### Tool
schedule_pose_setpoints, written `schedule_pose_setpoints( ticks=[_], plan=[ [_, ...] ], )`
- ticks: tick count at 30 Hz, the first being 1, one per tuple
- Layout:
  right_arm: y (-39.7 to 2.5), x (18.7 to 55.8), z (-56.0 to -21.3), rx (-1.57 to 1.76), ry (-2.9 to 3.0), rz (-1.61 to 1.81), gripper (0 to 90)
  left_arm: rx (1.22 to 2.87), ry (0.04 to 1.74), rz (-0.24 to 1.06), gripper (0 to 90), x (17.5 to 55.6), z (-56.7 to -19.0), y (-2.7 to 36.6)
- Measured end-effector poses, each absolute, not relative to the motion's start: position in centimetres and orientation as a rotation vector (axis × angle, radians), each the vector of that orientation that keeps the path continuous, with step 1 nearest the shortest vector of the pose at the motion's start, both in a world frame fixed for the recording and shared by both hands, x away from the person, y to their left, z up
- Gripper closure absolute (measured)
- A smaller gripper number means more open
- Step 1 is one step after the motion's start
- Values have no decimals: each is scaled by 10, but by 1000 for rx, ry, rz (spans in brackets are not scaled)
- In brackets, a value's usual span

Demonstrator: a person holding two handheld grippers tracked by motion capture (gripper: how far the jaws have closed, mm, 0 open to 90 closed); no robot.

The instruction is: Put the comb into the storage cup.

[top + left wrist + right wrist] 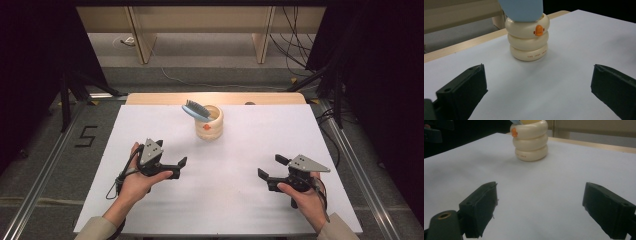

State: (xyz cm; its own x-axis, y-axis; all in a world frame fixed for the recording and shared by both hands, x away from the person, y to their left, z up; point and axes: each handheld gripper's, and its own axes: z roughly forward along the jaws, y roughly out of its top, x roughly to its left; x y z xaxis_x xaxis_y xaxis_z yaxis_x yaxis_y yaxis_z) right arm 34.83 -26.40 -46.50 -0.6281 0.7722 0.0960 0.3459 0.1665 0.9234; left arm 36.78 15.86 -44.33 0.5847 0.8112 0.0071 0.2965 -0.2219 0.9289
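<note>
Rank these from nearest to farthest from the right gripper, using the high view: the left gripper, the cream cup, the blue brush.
1. Cream cup: ahead and to the left of the right gripper, at the table's far middle.
2. Left gripper: across the table, on the left side; close to the cup's distance, so these two are hard to separate.
3. Blue brush: leaning out of the cup's far left rim.

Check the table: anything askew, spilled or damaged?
Nothing spilled or damaged. The blue hairbrush sits tilted in the cream ringed cup, head sticking out over the rim toward the left. The cup stands upright. Both grippers, left and right, are open and well short of it.
</note>
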Motion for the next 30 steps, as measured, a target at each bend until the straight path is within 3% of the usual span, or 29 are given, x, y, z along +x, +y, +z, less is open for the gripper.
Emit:
schedule_pose_setpoints(
  ticks=[30],
  plan=[
    [-279, 342, -467, 1062, 2061, 1422, 135, 1801, 900, 643, 0, 351, -461, 189]
  ],
)
